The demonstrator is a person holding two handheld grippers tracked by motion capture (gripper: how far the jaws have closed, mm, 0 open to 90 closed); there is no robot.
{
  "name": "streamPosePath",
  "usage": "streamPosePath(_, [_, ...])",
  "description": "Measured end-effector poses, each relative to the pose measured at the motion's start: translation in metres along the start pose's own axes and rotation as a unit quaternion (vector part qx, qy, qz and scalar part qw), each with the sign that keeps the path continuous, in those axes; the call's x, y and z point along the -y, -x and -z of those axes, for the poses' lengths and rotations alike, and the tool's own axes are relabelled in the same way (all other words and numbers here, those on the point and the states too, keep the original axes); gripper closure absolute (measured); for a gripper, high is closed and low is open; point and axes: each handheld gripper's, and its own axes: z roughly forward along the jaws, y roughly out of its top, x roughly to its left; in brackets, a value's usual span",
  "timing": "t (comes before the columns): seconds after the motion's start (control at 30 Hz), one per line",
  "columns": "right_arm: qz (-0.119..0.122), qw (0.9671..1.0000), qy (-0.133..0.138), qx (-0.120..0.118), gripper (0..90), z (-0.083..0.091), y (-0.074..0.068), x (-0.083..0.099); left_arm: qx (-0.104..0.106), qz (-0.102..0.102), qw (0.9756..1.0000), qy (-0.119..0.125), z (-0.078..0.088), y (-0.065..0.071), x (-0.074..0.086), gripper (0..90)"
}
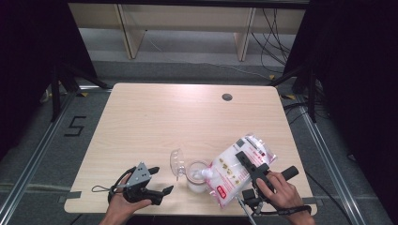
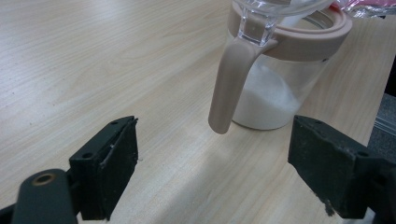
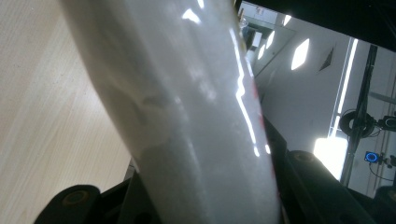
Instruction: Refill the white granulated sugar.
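Note:
A clear jar (image 1: 197,182) with a pink rim and handle stands near the table's front edge, its clear lid (image 1: 177,162) flipped open to the left. White powder lies in the jar (image 2: 268,100). My right gripper (image 1: 251,165) is shut on a white and red bag of powder (image 1: 234,168), tilted with its lower corner at the jar's mouth. In the right gripper view the bag (image 3: 187,116) stands between the jaws of the gripper (image 3: 210,191). My left gripper (image 1: 160,180) rests open left of the jar, and its jaws (image 2: 215,140) point at the pink handle (image 2: 229,84) with nothing between them.
The wooden table (image 1: 155,117) has a round cable hole (image 1: 227,97) at the back right. Beyond it stand wooden shelf legs (image 1: 131,33) and loose cables. Dark curtains flank both sides. A "5" (image 1: 75,125) is marked on the floor at the left.

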Motion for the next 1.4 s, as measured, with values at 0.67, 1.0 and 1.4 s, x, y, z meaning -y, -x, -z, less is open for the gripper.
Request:
streamPosePath(0.67, [-0.022,0.9997,0.009,-0.001,67.4,-0.0010,-0.0005,0.0024,-0.005,0.001,1.0000,-0.001,0.0010,0.0000,-0.0005,15.6])
streamPosePath(1.0, [-0.031,0.9994,0.012,-0.008,67.6,-0.0020,-0.0015,0.0027,-0.006,0.013,0.9999,-0.001,0.0012,0.0012,0.0000,15.6])
streamPosePath(1.4, [-0.053,0.9983,0.014,-0.020,67.8,-0.0031,-0.0046,0.0033,-0.001,0.015,0.9999,0.002,0.0007,0.0009,0.0001,15.6])
